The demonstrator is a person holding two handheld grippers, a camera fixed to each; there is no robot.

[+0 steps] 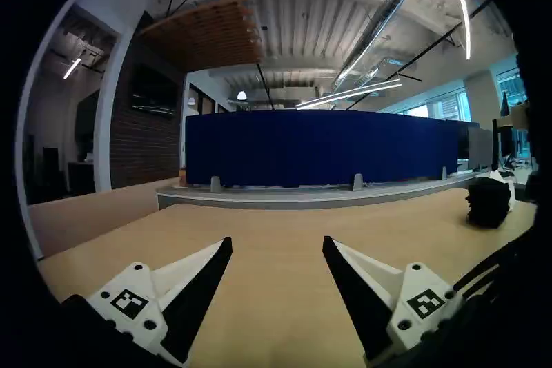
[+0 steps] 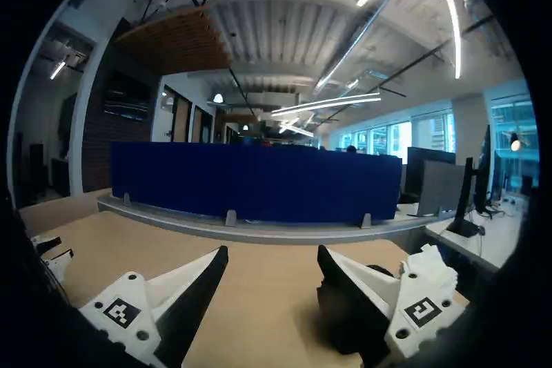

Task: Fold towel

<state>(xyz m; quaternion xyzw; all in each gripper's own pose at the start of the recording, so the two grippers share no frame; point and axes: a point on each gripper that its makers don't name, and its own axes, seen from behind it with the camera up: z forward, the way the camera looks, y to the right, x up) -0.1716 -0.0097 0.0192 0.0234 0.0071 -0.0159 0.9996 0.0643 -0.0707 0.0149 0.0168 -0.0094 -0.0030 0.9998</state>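
So both claws are just hanging wide open over the light wooden desk (image 1: pixel 276 285), nothing gripped in either one. In the left gripper view, the left claw (image 1: pixel 277 240) has bare wood between its fingers, and the dark crumpled towel (image 1: pixel 488 201) sits well off to its right near the desk's far edge. At least I think it's the towel; it's too dark to make out any folds. In the right gripper view, the right claw (image 2: pixel 272 249) is right by it, and its own right-hand finger blocks most of the bundle. A long blue fabric divider (image 1: pixel 310 147) runs along the back of the desk, with grey monitors (image 2: pixel 438 195) beyond on the right.
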